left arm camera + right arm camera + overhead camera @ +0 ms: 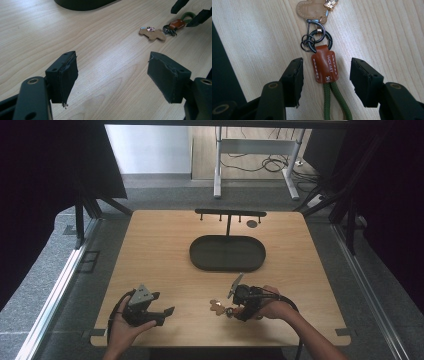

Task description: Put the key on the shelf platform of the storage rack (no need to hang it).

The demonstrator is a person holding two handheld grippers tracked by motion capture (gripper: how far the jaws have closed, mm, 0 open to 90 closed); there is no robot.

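- High view: wood table (160, 240) in centre of frame, a person's two hands at the bottom edge, each w/ a gripper.
- Left gripper (167, 312) lower left of frame, lying low near the table's front edge; jaws spread wide, nothing between them. In left gripper view, bare wood shows between its pads (66, 75).
- Right gripper (231, 311) lower centre-right; jaws spread, either side of a keychain (218, 307) that lies flat on the table.
- Right gripper view: brown leather tab (325, 66) sits mid-frame between the two pads (294, 77), not touching either; gaps show both sides.
- Green cord (334, 100) runs from the tab down to the bottom of frame.
- Above the tab: dark rings (315, 40) and a clasp, then a tan charm (313, 10) at top centre.
- Dark oval tray (227, 254) mid-frame in high view, well apart from the keychain, w/ a T-shaped rack (230, 214) just behind it.
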